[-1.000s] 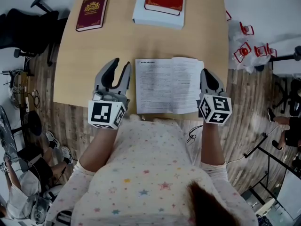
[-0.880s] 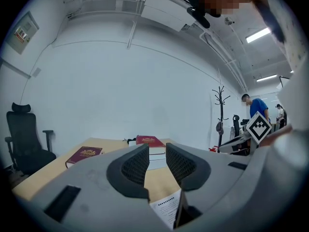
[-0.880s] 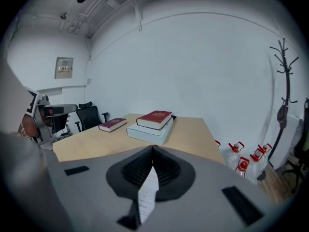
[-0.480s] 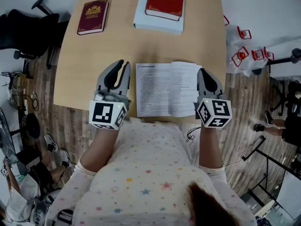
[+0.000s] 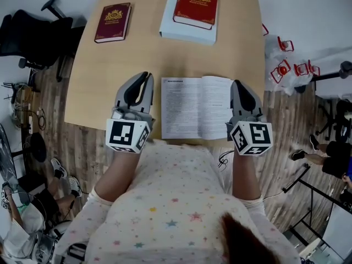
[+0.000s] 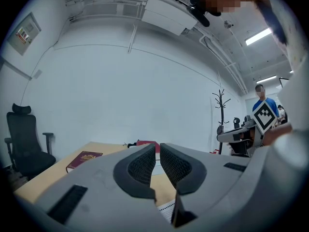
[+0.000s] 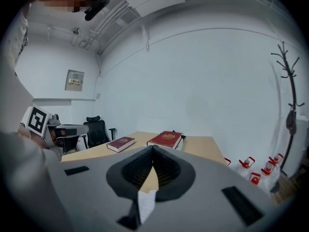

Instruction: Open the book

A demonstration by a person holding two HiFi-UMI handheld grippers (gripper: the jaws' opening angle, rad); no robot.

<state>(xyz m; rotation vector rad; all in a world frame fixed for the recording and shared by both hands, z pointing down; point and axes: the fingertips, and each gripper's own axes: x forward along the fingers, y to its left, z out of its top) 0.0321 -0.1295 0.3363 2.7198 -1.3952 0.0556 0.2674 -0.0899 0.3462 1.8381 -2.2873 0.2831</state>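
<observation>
**Head view.** The book (image 5: 195, 108) lies open and flat at the near edge of the counter (image 5: 110, 70), both pages up. The left tongs (image 5: 144, 77) sit just beside its left page and the right tongs (image 5: 237, 83) by its right edge. I judge the opening done, so what remains is to take the tongs away cleanly. To do that well I would lift each straight up and outward, never across the paper, so that no leaf is caught and flipped back.

**Left gripper view.** The left tongs (image 6: 158, 147) have just been closing and now stand all but together, with nothing between the pads. A corner of print shows below them. I would keep them level and draw them off sideways.

**Right gripper view.** The right tongs (image 7: 153, 150) are closed tip to tip. A sliver of printed page shows beneath their base. It is probably the book seen through the gap, not a pinched leaf, though the view is poor there. I would check that before raising them further.
</observation>
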